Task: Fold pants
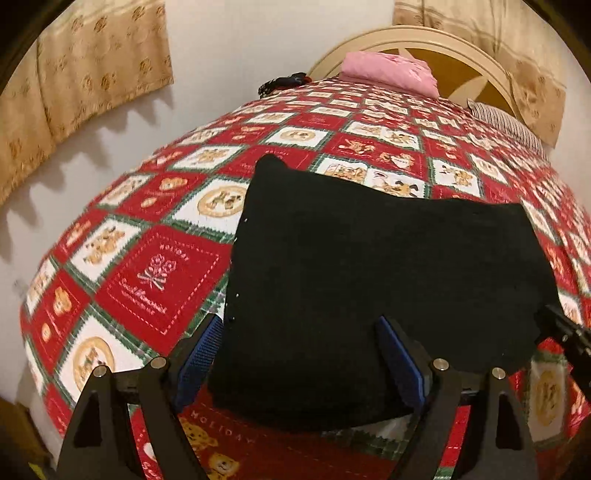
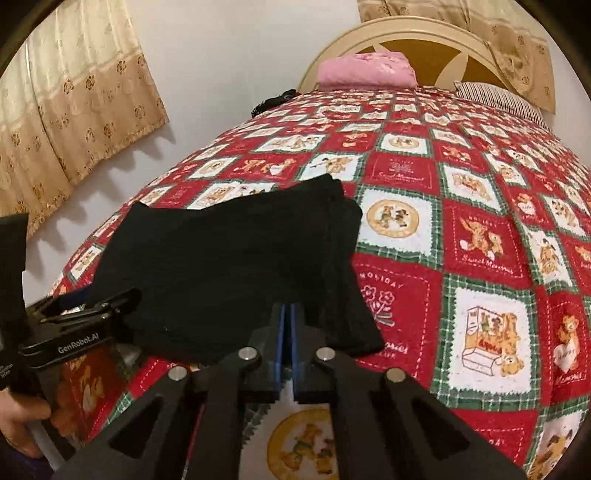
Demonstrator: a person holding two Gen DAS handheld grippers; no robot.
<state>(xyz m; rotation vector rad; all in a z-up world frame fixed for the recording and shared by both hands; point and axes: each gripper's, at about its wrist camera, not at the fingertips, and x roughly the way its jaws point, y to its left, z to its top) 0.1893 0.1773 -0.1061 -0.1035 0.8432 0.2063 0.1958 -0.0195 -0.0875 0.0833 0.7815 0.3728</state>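
The black pants [image 1: 376, 266] lie folded into a flat block on the red patchwork bedspread [image 1: 155, 273]; they also show in the right wrist view [image 2: 229, 266]. My left gripper [image 1: 299, 332] is open, its blue-padded fingers [image 1: 397, 354] astride the near left corner of the pants. My right gripper [image 2: 287, 317] has its pads pressed together at the near edge of the pants; whether cloth lies between them is hidden. The left gripper also shows at the left of the right wrist view [image 2: 92, 306].
A pink folded cloth [image 2: 364, 68] and a striped pillow [image 2: 498, 98] lie by the cream headboard [image 2: 402, 33]. A dark object [image 2: 271, 101] sits at the bed's far left edge. Curtains [image 2: 74, 103] hang on the wall at left.
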